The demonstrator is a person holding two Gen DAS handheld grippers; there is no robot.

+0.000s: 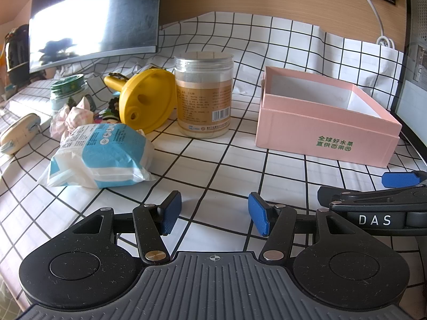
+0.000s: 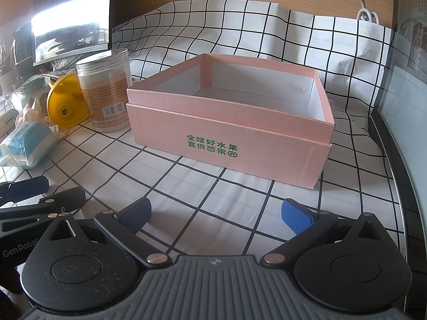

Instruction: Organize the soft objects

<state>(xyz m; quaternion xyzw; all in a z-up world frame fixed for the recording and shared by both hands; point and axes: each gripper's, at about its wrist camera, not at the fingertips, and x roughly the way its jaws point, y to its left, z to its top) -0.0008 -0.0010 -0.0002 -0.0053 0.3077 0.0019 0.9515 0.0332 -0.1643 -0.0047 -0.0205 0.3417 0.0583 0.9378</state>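
A soft blue-and-white tissue pack (image 1: pixel 102 156) lies on the checked cloth at the left; it also shows in the right wrist view (image 2: pixel 28 144). Behind it sit small pink-and-white wrapped soft packets (image 1: pixel 77 114). An open, empty pink box (image 1: pixel 325 117) with green lettering stands at the right; in the right wrist view the pink box (image 2: pixel 229 144) is straight ahead. My left gripper (image 1: pixel 214 214) is open and empty, low over the cloth, right of the tissue pack. My right gripper (image 2: pixel 216 213) is open and empty, in front of the box.
A clear plastic jar (image 1: pixel 204 96) stands mid-table beside a tipped yellow funnel-shaped object (image 1: pixel 145 101). A green-lidded glass jar (image 1: pixel 68 90) and a cream pouch (image 1: pixel 20 132) sit at the far left. A monitor (image 1: pixel 93 18) stands behind. A white cable (image 1: pixel 373 8) hangs at the back right.
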